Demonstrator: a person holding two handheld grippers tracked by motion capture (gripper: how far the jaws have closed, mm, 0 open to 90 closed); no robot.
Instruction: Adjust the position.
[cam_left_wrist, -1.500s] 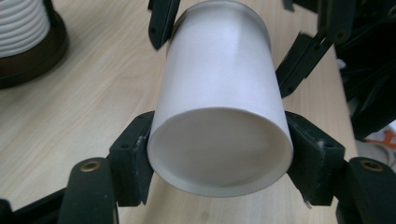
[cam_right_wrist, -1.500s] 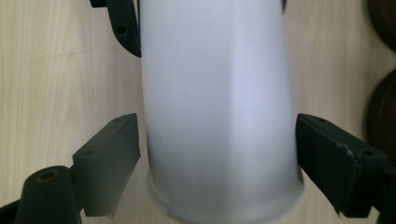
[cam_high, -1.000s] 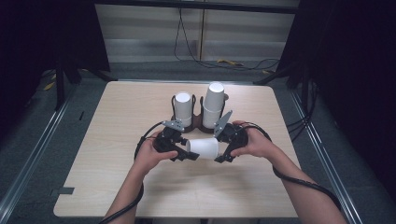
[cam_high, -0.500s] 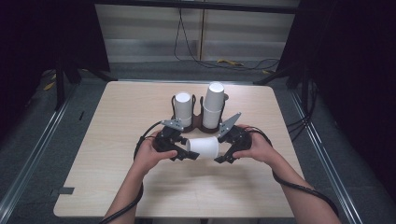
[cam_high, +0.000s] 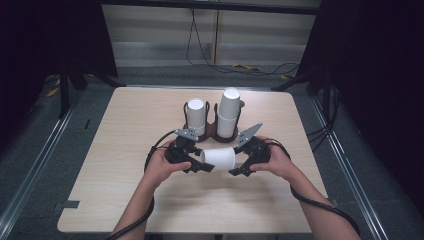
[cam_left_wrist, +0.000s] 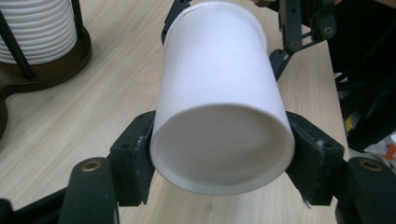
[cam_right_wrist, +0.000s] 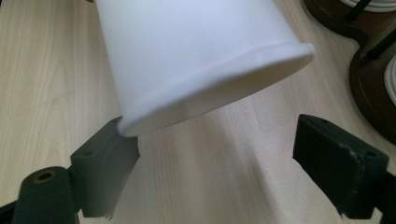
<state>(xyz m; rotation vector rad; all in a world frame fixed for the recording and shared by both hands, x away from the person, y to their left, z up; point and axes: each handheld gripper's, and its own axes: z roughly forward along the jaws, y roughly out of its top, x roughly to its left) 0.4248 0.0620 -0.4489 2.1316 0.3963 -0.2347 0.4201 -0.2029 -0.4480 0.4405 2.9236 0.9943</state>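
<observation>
Holding a white paper cup (cam_high: 218, 158) sideways just above the worktop (cam_high: 125, 200), the left claw (cam_left_wrist: 219, 154) was clamped on the cup's closed bottom end, both pads pressing its wall. Its long axis ran straight across from one claw to the other, rim end pointing at the right claw (cam_right_wrist: 233, 179). That one stood released, jaws wide, the rim just reaching its mouth and brushing one pad at most. Behind sat the cup holder (cam_high: 212, 131) with its stacks. I'd guess a handover was next.
</observation>
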